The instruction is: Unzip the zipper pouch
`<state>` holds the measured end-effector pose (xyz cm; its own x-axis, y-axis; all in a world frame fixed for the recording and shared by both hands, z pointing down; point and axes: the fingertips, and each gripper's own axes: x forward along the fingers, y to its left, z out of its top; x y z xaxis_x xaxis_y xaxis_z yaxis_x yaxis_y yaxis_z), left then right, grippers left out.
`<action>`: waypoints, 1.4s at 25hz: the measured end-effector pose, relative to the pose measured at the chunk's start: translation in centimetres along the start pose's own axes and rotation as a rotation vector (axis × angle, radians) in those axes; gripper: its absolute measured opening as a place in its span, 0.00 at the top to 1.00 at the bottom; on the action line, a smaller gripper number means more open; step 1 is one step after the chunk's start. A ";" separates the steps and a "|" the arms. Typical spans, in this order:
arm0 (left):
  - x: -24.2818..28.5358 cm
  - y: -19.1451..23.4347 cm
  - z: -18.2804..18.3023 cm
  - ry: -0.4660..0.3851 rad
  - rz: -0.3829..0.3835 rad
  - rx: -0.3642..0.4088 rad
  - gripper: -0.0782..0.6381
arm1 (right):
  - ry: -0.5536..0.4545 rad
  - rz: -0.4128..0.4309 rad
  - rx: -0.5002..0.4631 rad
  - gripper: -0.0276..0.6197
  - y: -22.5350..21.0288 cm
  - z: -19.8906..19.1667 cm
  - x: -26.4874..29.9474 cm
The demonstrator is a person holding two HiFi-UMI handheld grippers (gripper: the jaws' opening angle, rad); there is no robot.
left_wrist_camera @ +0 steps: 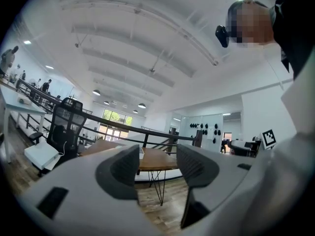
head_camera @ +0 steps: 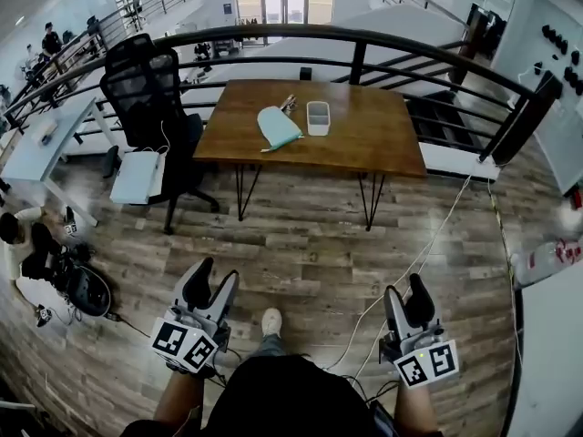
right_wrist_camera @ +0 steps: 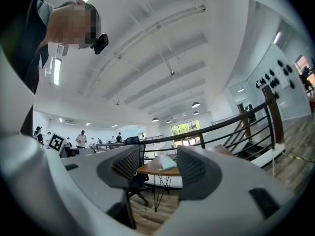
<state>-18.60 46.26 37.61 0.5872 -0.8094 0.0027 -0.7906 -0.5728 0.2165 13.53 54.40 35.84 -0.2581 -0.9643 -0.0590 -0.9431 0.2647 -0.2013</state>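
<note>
Wood-plank flooring (head_camera: 301, 235) is spread across a mezzanine bounded by a curved black railing (head_camera: 273, 33). A wooden table (head_camera: 373, 139) on hairpin legs is set at the far side, just before that railing. On the table's far-left part a pale teal zipper pouch (head_camera: 277, 126) is laid flat, with a clear rectangular container (head_camera: 318, 117) just beside it on the right (a small item beyond the pouch is too small to be identified). A black office chair (head_camera: 146, 94) is parked to the left of the table.

The 2 grippers are held low and near the body, well apart from the table. The left gripper (head_camera: 212, 285) is seen with its jaws spread and nothing between them. The right gripper (head_camera: 406, 300) is likewise spread and empty, and the pouch is seen far off through its gap. The task is judged not yet begun: the pouch is untouched, and how far its zipper is closed cannot be read from here.

A white cable (head_camera: 428, 244) is trailed over the floor between the person and the table, and it could be caught underfoot on the approach. The pouch lies loose, so if the slider is pulled before the fabric is pinned by the other gripper, the whole pouch would probably be dragged along the table, perhaps against the container. The small pull tab could also be missed, or could slip from the pads.
</note>
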 end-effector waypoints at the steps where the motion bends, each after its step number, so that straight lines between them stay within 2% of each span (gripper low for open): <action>1: 1.0 0.6 0.2 -0.001 -0.013 0.003 0.56 | -0.002 -0.010 -0.005 0.59 -0.2 0.2 0.9; 9: 8.1 5.6 2.4 -0.043 -0.084 0.013 0.56 | -0.020 -0.029 -0.041 0.61 -0.2 1.6 9.3; 18: 11.5 11.9 3.1 -0.020 -0.104 0.011 0.56 | -0.010 -0.055 -0.048 0.64 0.9 0.6 16.6; 28: 13.7 15.9 2.5 0.005 -0.085 -0.003 0.56 | 0.035 -0.060 -0.050 0.64 0.5 -1.0 21.1; 35: 16.8 17.3 3.3 -0.014 -0.048 0.008 0.56 | 0.038 0.005 -0.064 0.65 -1.8 -1.0 26.8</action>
<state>-23.02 22.35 38.15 0.6217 -0.7830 -0.0212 -0.7633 -0.6116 0.2081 8.12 28.09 35.62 -0.2691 -0.9629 -0.0219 -0.9530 0.2695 -0.1386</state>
